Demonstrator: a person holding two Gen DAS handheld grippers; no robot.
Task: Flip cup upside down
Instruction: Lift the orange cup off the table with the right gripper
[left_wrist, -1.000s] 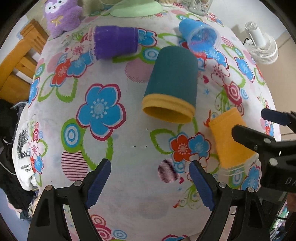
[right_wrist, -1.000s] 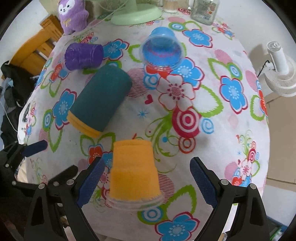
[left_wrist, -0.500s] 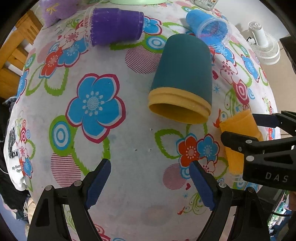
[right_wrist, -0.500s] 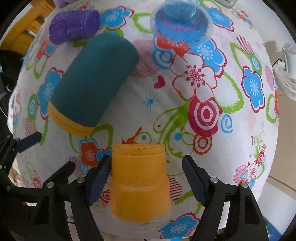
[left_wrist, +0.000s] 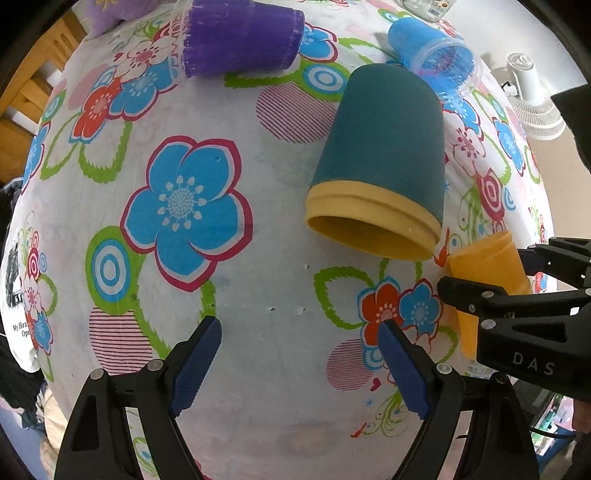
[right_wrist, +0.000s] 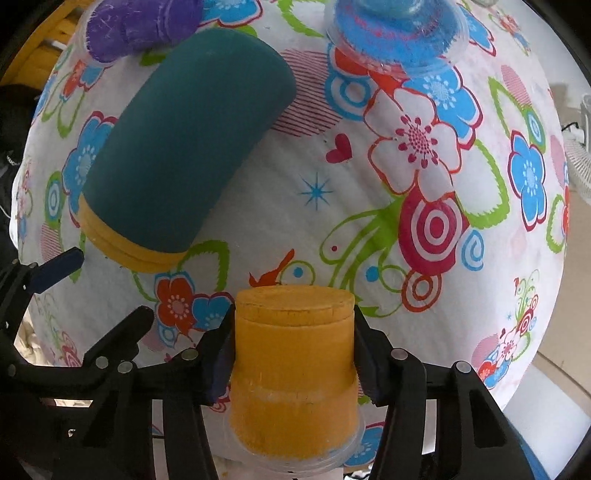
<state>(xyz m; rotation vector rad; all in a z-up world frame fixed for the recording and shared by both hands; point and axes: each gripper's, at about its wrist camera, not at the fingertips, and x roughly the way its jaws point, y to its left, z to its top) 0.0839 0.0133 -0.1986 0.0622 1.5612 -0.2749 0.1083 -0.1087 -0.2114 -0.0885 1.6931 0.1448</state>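
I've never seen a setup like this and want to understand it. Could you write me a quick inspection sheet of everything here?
Surface: white cloth with bright flower print covering the table.
Job's things: small orange plastic cup, base pointing away from the camera.
Clutter: large teal cup with yellow rim band, purple cup and blue cup, all lying on their sides.
Grippers: right gripper shut on the orange cup; left gripper open, holding nothing.
Cables: nothing seen.
Surroundings: small white fan beyond the table; wooden furniture at the other side.
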